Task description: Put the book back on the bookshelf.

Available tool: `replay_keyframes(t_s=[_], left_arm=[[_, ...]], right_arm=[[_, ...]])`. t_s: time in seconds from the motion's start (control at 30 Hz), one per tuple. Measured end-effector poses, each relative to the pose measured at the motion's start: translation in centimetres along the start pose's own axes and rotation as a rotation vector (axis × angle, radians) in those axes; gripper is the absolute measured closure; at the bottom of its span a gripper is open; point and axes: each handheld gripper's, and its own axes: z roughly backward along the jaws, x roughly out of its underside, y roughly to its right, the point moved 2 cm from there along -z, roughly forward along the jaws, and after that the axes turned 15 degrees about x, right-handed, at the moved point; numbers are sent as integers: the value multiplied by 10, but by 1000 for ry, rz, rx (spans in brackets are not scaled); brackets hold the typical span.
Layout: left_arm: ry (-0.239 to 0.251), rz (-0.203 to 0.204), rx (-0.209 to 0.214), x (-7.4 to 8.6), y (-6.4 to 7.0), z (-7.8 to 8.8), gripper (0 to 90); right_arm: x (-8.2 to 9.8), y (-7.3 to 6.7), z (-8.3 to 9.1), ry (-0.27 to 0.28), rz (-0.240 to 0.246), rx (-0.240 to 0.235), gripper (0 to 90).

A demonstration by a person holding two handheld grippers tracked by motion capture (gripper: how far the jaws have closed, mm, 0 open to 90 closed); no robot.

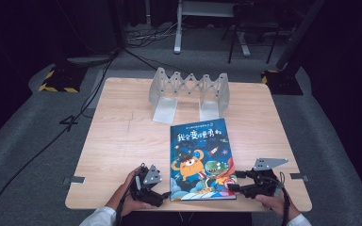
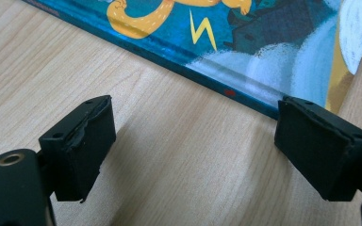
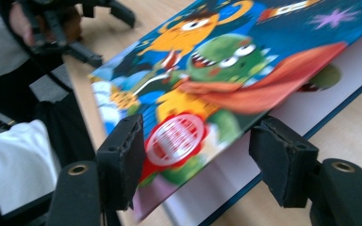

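While the picture book lies flat near the front edge of the wooden table, with its spine to your left, your two grippers flank its lower corners. Your left gripper rests low on the tabletop just beside the book's lower-left corner; in the left gripper view its jaws stand wide apart with bare wood between them, and one pad sits at the book's edge, though whether it touches is hard to judge. Your right gripper meets the lower-right corner; its jaws are parted and straddle the front cover, which is raised off the white pages beneath, apparently with neither pad pressing on it. A grey folding rack stands at the table's far side, well apart from the book.
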Motion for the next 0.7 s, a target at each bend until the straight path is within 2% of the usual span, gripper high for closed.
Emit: replay_keyframes(t_s=[0.27,0.47,0.53,0.57,0.63,0.7], left_arm=[[0,-3,2,0,0,0,135],[1,-3,2,0,0,0,135],[1,-2,2,0,0,0,135],[-1,1,1,0,0,0,135],[0,0,1,0,0,0,134],[0,1,1,0,0,0,135]], right_arm=[[-21,16,-21,1,-18,-18,376],[-32,24,-34,19,-26,-50,380],[-34,26,-40,31,-36,-83,407],[-34,26,-40,31,-36,-83,407],[-35,27,-40,57,-43,-103,457],[-34,26,-38,90,-52,-144,525]])
